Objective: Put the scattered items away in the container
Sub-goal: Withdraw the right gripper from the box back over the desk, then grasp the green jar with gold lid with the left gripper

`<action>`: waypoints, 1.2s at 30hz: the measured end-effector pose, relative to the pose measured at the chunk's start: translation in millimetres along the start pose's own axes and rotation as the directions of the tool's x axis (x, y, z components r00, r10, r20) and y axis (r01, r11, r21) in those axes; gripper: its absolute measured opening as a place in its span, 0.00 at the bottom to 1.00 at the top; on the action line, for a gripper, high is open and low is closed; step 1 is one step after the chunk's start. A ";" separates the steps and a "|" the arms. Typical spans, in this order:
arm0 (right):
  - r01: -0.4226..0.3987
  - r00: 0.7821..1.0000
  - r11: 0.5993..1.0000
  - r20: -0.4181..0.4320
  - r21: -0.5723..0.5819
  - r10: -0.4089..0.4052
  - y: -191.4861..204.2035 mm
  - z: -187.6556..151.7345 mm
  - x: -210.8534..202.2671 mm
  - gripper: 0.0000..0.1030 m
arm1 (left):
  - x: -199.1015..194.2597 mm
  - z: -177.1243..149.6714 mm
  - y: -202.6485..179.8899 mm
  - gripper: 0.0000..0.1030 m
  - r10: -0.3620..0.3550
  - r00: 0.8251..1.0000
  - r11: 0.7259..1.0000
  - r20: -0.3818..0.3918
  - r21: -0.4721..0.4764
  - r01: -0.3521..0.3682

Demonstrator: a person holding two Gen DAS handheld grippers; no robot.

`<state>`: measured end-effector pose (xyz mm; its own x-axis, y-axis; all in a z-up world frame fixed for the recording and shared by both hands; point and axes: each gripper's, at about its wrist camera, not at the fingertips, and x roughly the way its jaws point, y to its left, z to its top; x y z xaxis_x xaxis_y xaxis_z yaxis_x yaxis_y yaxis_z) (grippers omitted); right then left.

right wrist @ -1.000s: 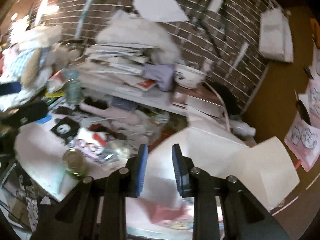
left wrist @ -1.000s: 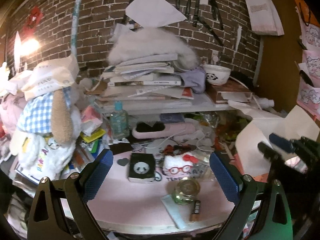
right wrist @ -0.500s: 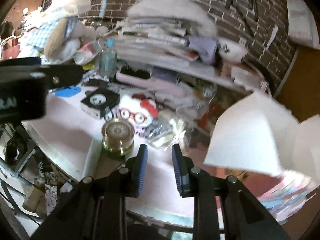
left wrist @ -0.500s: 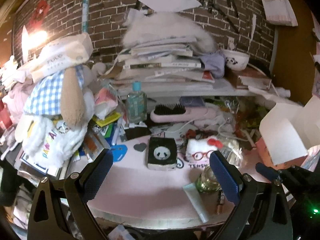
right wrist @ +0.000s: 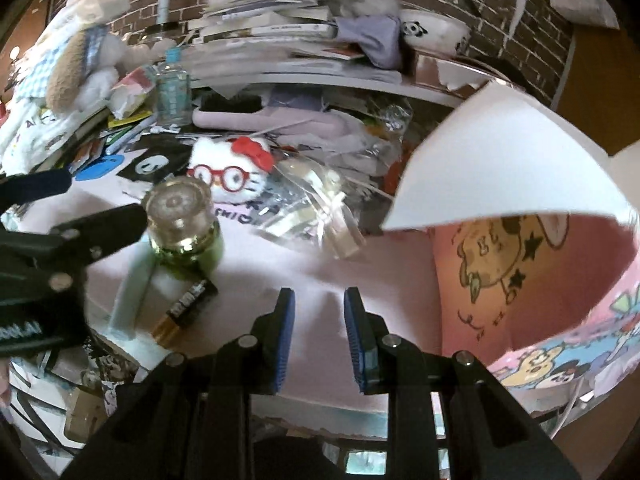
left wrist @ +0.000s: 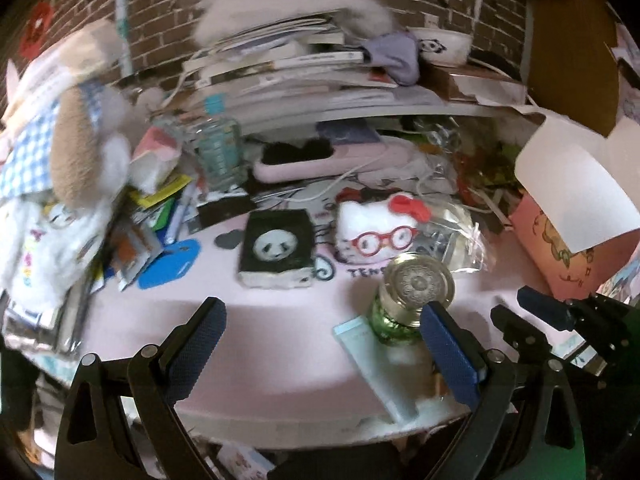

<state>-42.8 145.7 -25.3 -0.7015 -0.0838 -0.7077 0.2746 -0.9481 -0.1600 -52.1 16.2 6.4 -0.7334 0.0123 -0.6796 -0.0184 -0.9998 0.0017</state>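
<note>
Clutter crowds our pink table [left wrist: 280,344]. We hold the left gripper [left wrist: 320,344] spread wide and empty beside the green jar [left wrist: 404,308]; the right gripper [right wrist: 319,336], narrowly parted, grips nothing near the open pink box [right wrist: 532,280] at right.

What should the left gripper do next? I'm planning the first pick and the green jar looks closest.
Probably shift the left gripper right and forward to centre on the green jar. Its fingers are wide open and empty, but the jar sits by the right finger, not between them. The pink box stands open nearby.
</note>
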 end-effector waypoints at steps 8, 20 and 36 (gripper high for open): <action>-0.007 1.000 1.000 -0.012 0.020 0.007 -7.5 -3.1 2.4 0.22 | 11.8 4.0 -20.8 0.94 -0.068 0.997 0.996 0.024 0.064 0.067; -0.009 1.000 1.000 -0.006 0.025 0.009 -7.0 -2.6 4.6 0.22 | 30.2 7.8 -25.0 0.61 -0.158 0.987 0.987 0.004 0.028 0.157; -0.007 1.000 0.999 0.000 0.036 0.007 -8.6 -2.0 6.5 0.22 | 32.9 5.5 -30.6 0.42 -0.198 0.980 0.980 -0.026 0.029 0.199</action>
<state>-48.4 154.0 -30.0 -0.7000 -0.0905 -0.7084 0.2560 -0.9578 -0.1306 -79.5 47.3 -12.0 -0.6977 0.2095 -0.6850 -0.1836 -0.9766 -0.1117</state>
